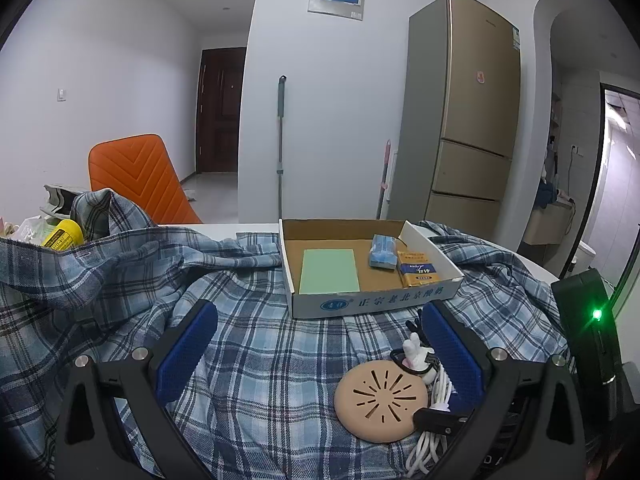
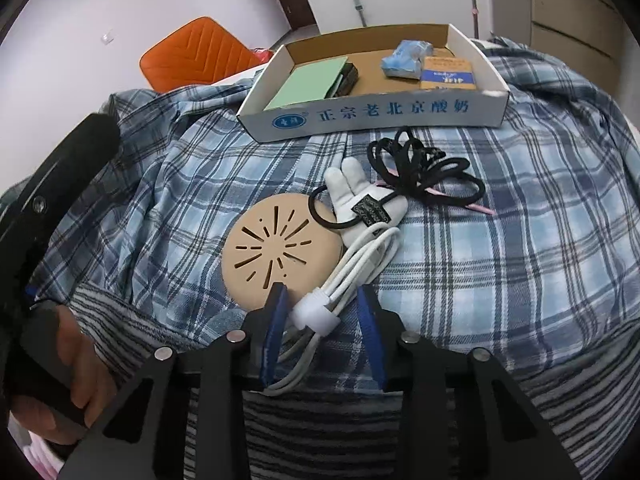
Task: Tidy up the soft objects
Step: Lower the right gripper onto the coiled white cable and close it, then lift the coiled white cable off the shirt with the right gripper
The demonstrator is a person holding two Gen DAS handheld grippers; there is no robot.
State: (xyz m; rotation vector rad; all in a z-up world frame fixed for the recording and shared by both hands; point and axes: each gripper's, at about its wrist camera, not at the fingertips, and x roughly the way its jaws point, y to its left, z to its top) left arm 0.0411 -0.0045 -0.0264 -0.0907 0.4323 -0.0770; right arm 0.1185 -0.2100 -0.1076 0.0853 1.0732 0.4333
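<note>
A coiled white cable [image 2: 352, 268] with a white strap lies on the plaid shirt [image 2: 500, 200], beside a round tan slotted pad [image 2: 276, 254], a small white plush hand [image 2: 358, 196] on a black ring, and a bundle of black hair ties [image 2: 424, 172]. My right gripper [image 2: 322, 300] is open, its blue fingers either side of the cable's strapped end. My left gripper [image 1: 320, 320] is open and empty above the shirt; the pad [image 1: 380, 404] and cable [image 1: 434, 408] lie by its right finger. The cardboard box [image 2: 372, 114] behind holds a green pad, a blue packet and an orange packet.
The box [image 1: 372, 300] sits on the shirt at the table's middle. An orange chair [image 1: 136, 176] stands behind left, a fridge [image 1: 468, 112] behind right. A yellow can [image 1: 64, 232] and clutter lie far left. The left gripper's black body [image 2: 60, 184] is at the left.
</note>
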